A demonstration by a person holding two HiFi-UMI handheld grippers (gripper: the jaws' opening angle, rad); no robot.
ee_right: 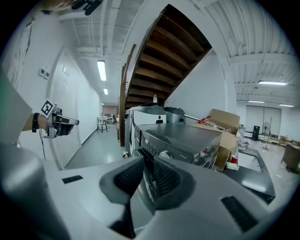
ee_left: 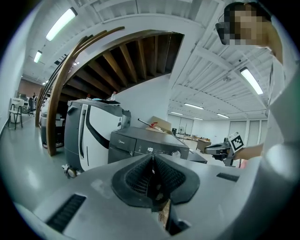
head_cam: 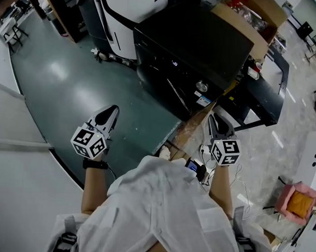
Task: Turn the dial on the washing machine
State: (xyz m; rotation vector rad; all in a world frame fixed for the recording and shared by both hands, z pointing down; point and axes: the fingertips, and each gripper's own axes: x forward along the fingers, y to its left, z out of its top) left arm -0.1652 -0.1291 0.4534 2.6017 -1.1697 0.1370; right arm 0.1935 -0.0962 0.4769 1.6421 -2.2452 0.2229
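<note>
A black washing machine (head_cam: 202,42) stands ahead of me, with its round silver dial (head_cam: 202,86) on the front panel. The dial also shows in the left gripper view (ee_left: 176,153) and the right gripper view (ee_right: 164,154). My left gripper (head_cam: 109,116) hangs over the green floor, left of the machine and well short of it; its pads (ee_left: 140,176) meet with nothing between them. My right gripper (head_cam: 214,124) is below the dial, a short way off the front panel. A narrow gap shows between its pads (ee_right: 168,180), and it holds nothing.
A white and black appliance (head_cam: 125,13) stands to the machine's left. A cardboard box (head_cam: 255,23) sits to its right, beside a low black table (head_cam: 270,96). A wooden plank (head_cam: 191,130) lies on the floor below the dial. A pink box (head_cam: 297,202) is at the right.
</note>
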